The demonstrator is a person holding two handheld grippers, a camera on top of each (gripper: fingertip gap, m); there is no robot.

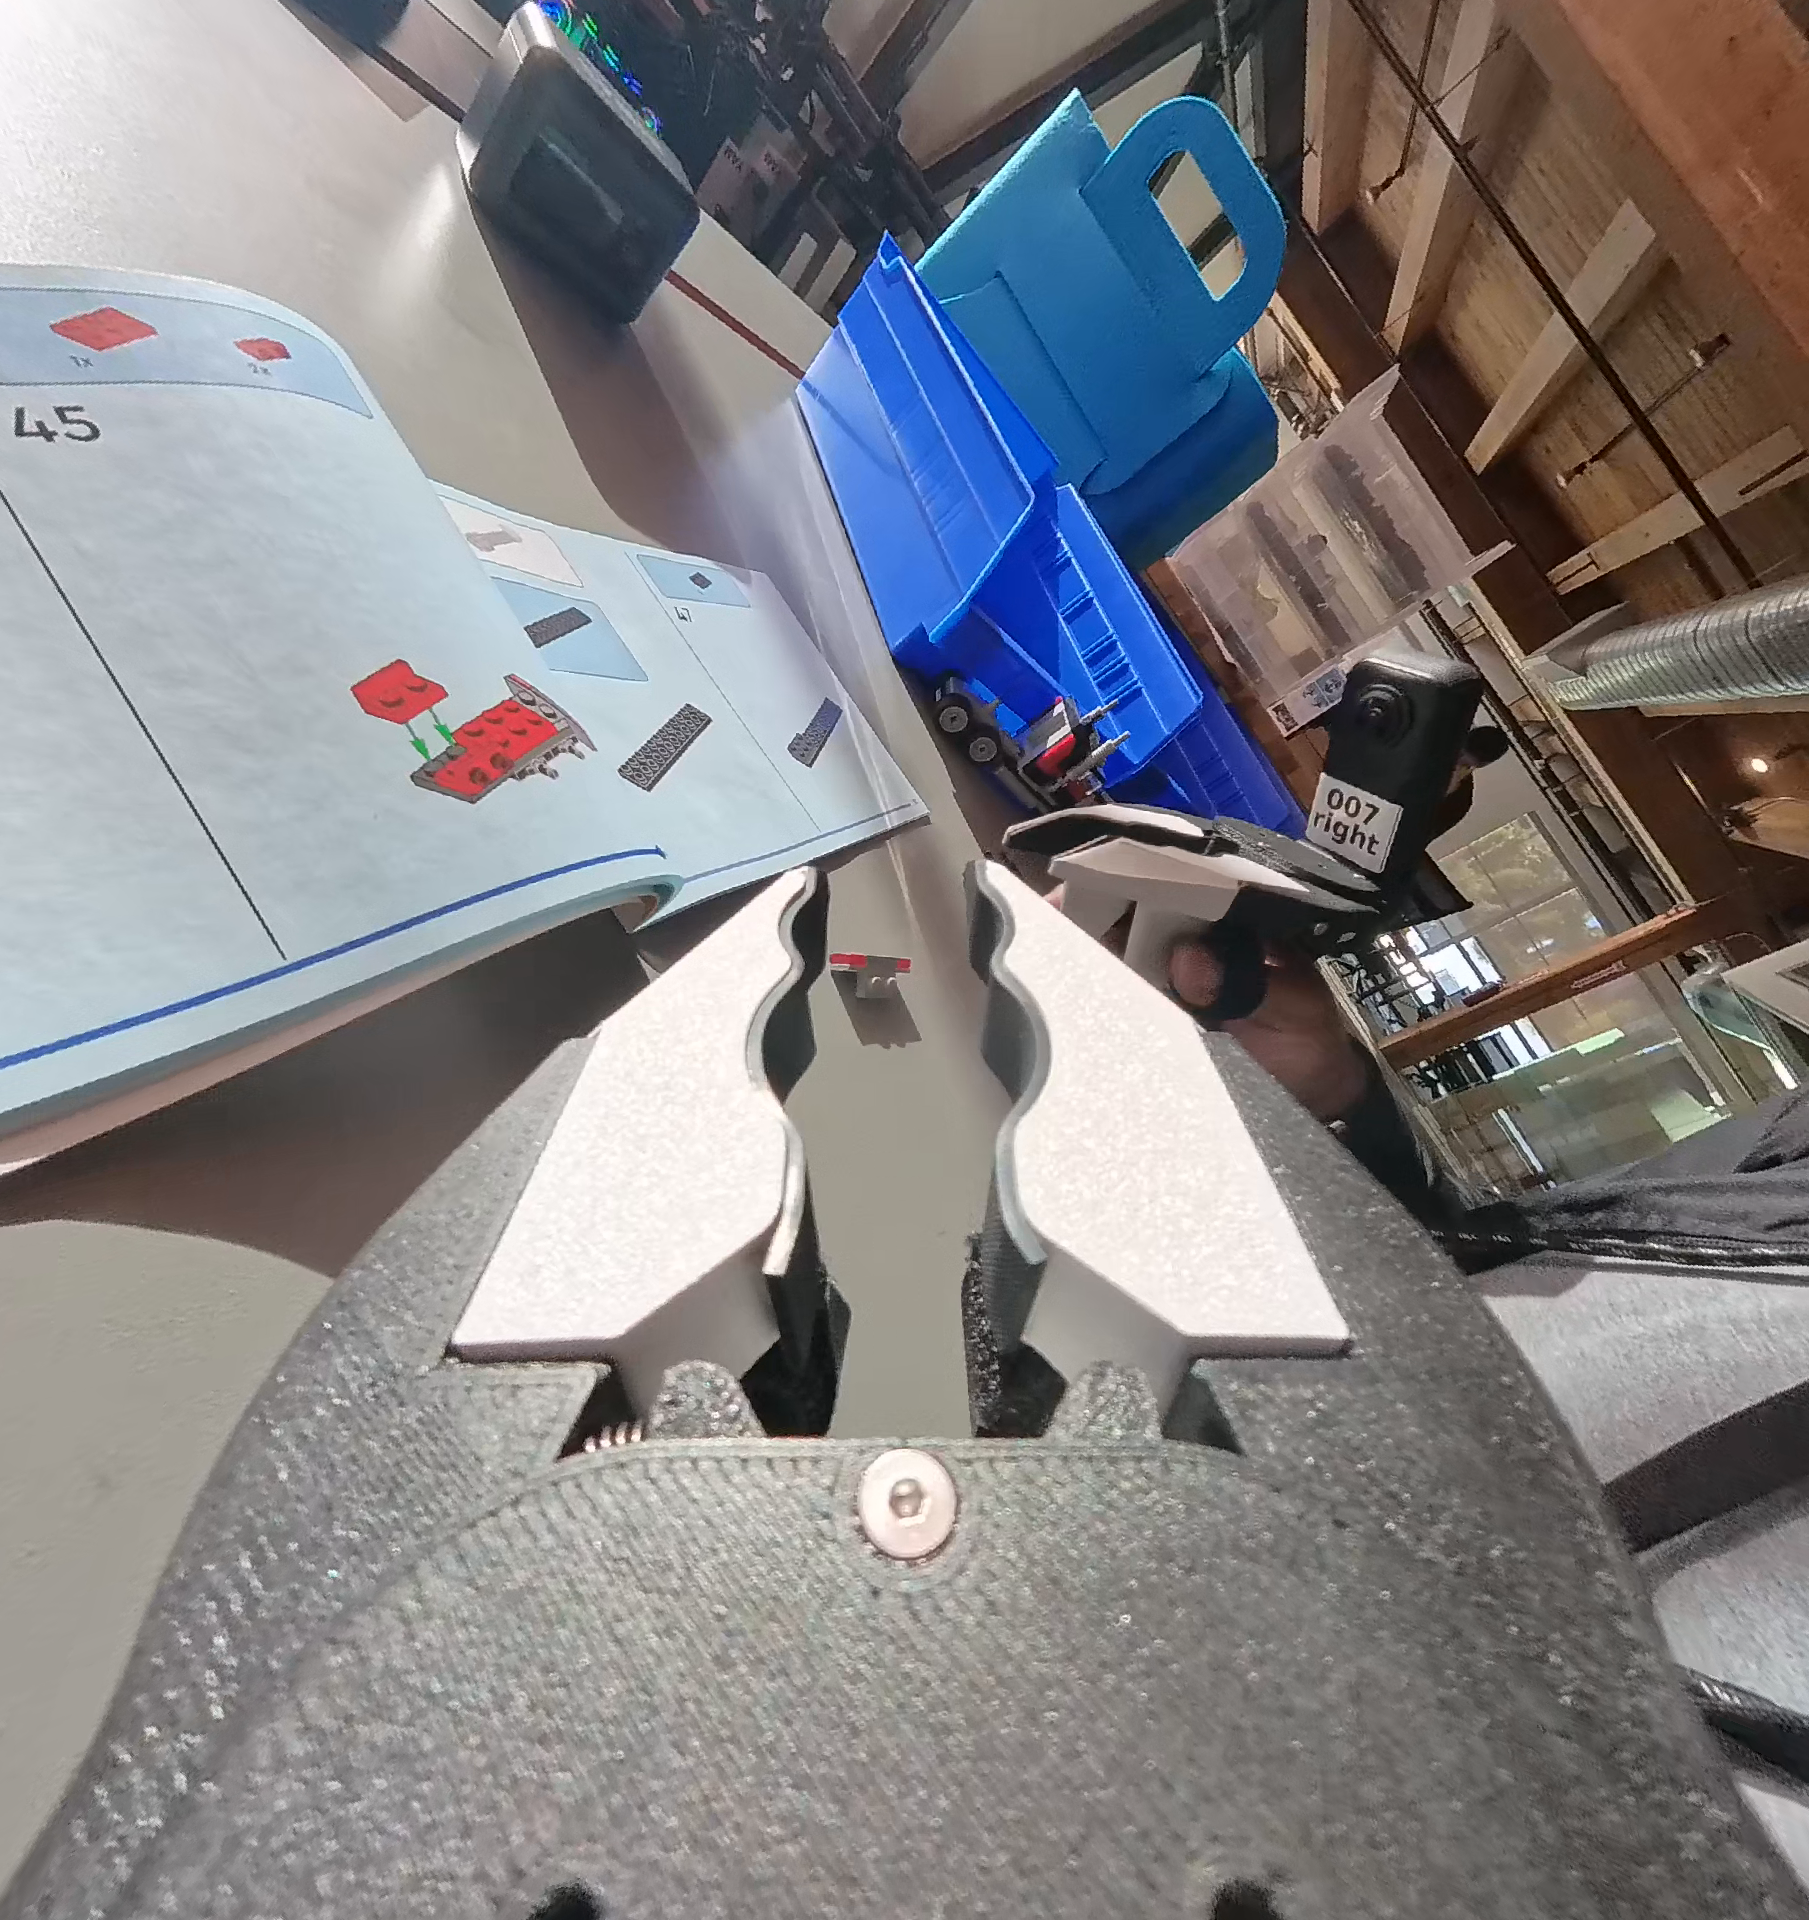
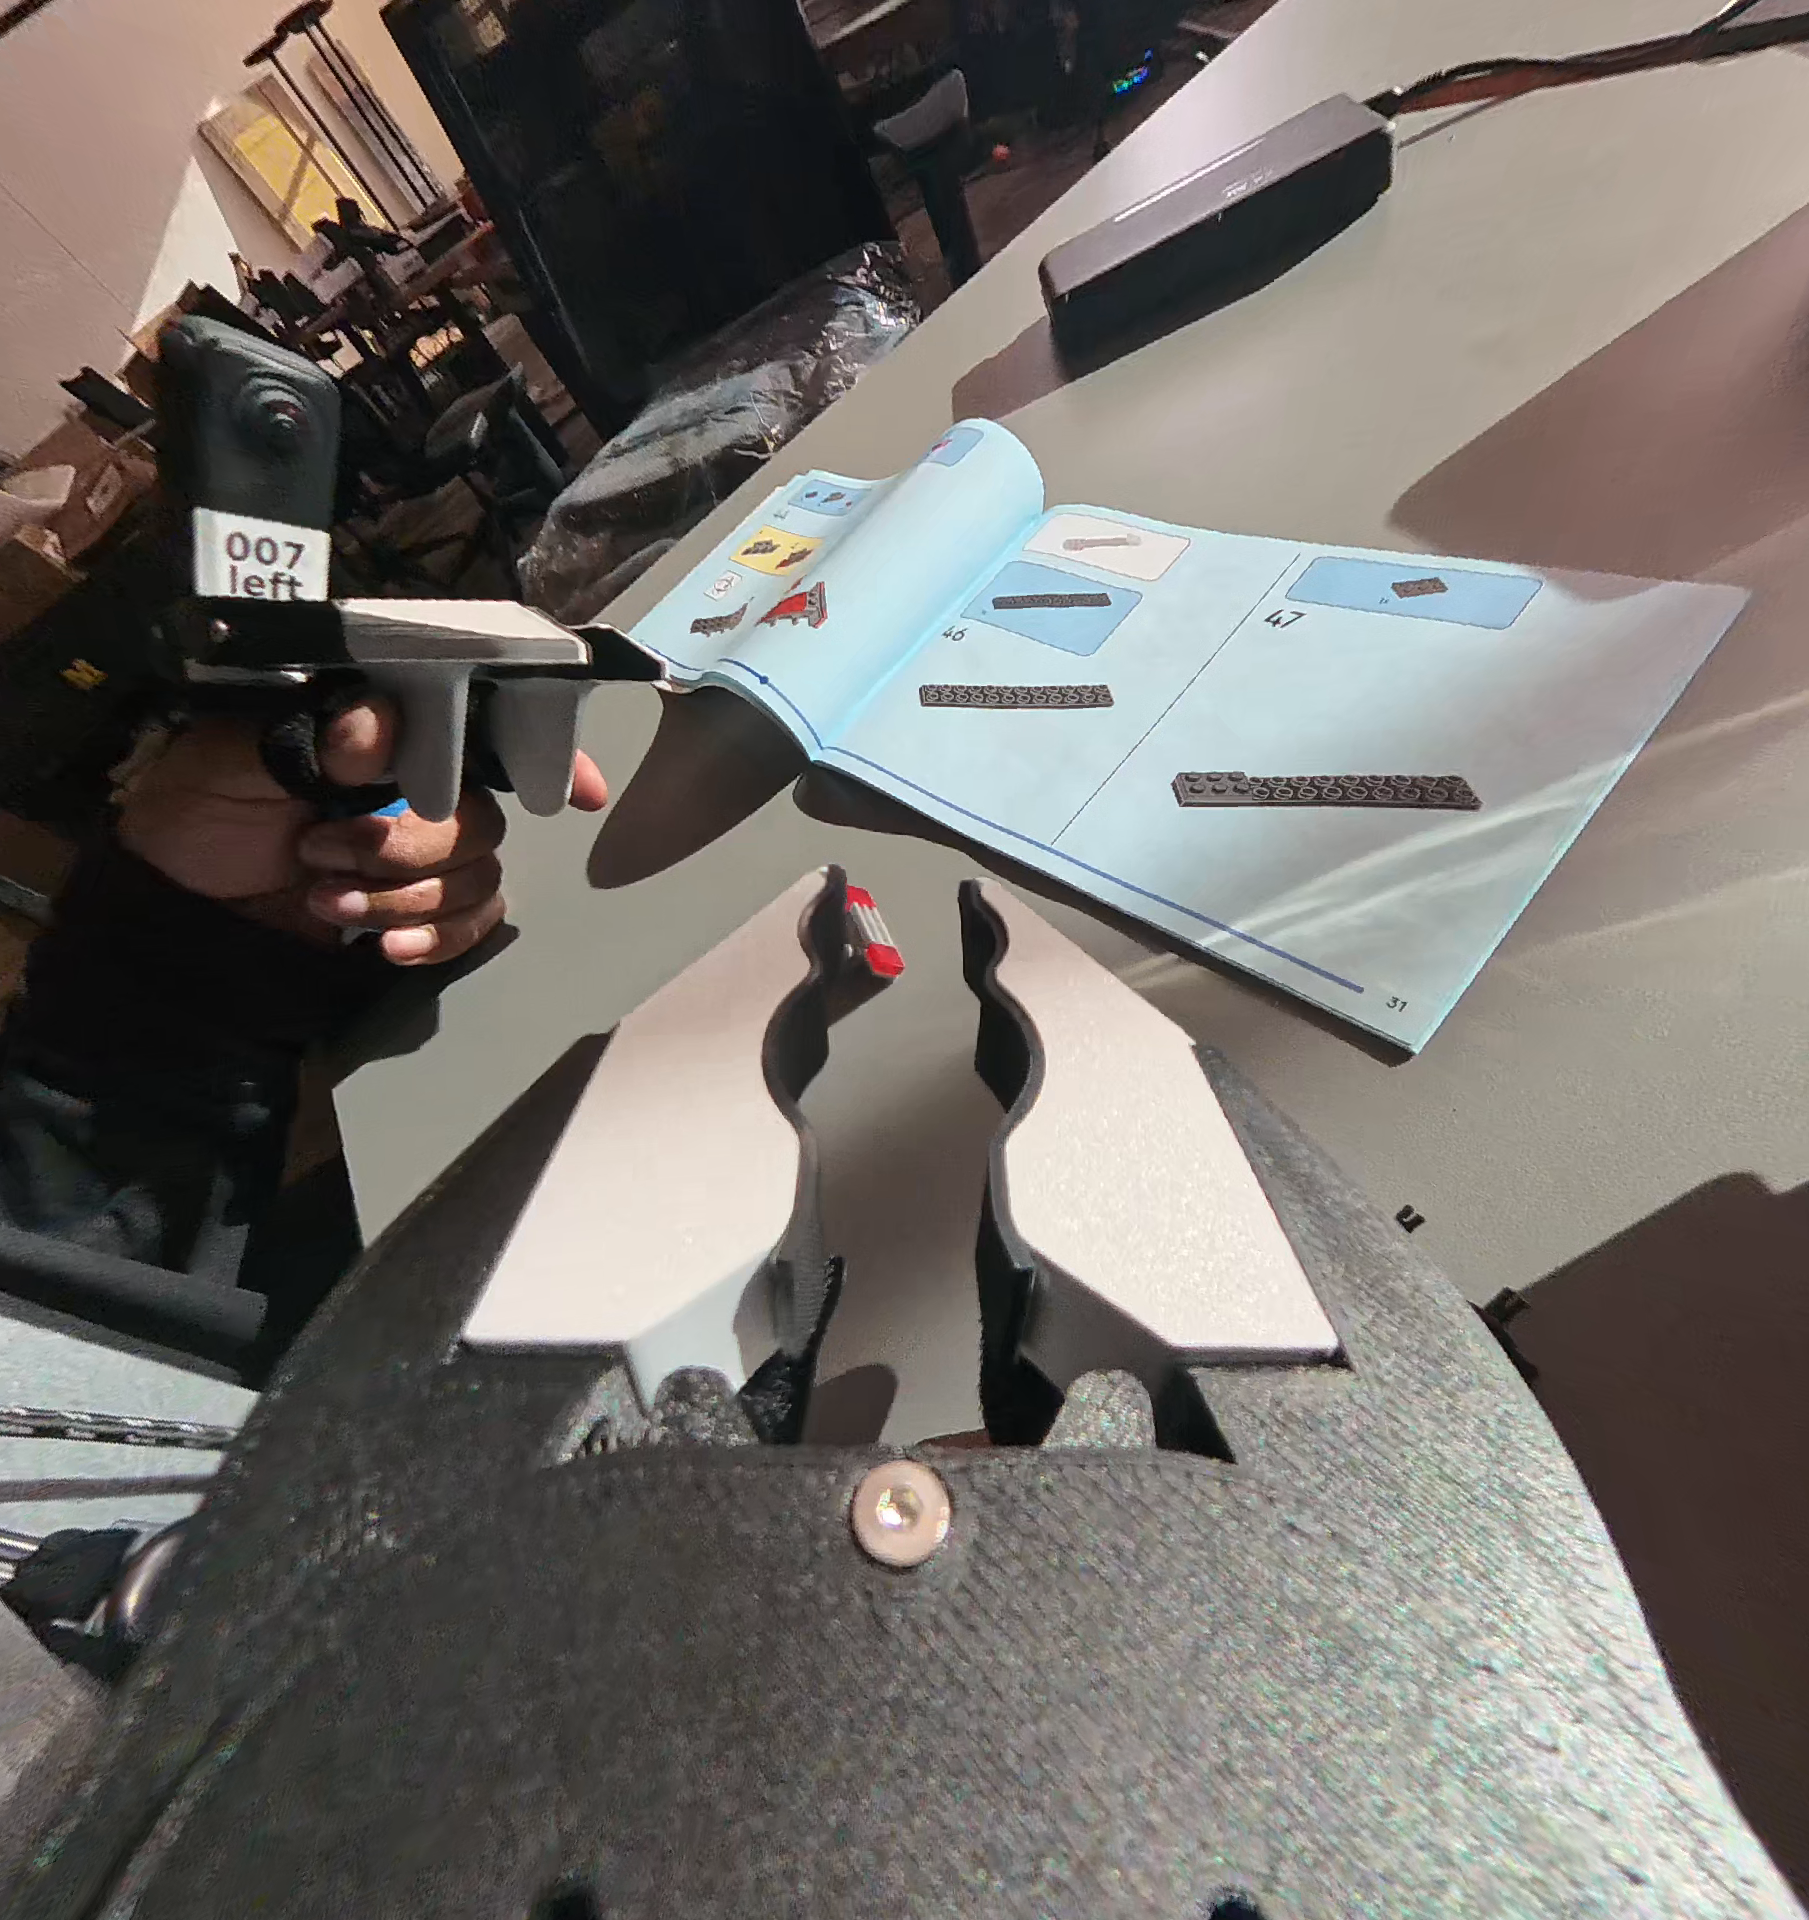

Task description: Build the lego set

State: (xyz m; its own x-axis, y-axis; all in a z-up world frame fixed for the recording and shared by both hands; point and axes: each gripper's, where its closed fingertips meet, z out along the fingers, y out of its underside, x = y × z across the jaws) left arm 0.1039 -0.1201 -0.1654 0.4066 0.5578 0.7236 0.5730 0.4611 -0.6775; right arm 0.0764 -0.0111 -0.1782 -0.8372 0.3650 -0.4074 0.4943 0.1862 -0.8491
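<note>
A small grey Lego piece with red ends (image 1: 872, 975) lies on the grey table (image 1: 204, 1403). My left gripper (image 1: 900, 883) is open and empty, and the piece shows between its fingertips, a little ahead of them. My right gripper (image 2: 900, 888) is open and empty; the piece (image 2: 872, 930) lies just by its left fingertip (image 2: 827, 896). The two grippers point at the piece from opposite sides: the right one (image 1: 1025, 836) shows in the left wrist view, the left one (image 2: 659, 665) in the right wrist view. A part-built Lego vehicle (image 1: 1035, 740) sits in a blue bin (image 1: 983, 499).
An open light-blue instruction booklet (image 1: 256, 675) lies beside the piece and also shows in the right wrist view (image 2: 1243, 727). A black box-shaped device (image 2: 1212, 208) with a cable sits farther back on the table. Light-blue foam (image 1: 1139, 291) stands in the bin. Left tips to right tips: about 12 centimetres.
</note>
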